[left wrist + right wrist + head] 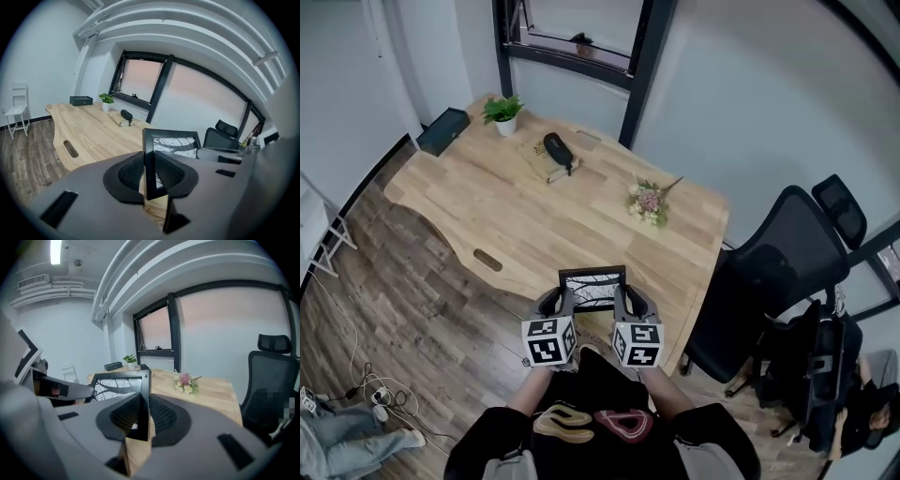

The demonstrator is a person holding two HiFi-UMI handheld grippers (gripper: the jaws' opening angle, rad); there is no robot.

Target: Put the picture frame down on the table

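A black picture frame (592, 288) with a black-and-white branch print hangs above the near edge of the wooden table (534, 211). My left gripper (565, 302) is shut on the frame's left side (149, 164), and my right gripper (619, 300) is shut on its right side (143, 401). In both gripper views the frame's edge stands upright between the dark ribbed pads (129, 171). The frame's lower part is hidden behind the grippers in the head view.
On the table lie a small bunch of flowers (648, 202), a dark case on a folded cloth (556, 153), a potted plant (502, 113) and a dark box (442, 130). A black office chair (778, 272) stands at the right. A cable slot (487, 260) is cut near the front edge.
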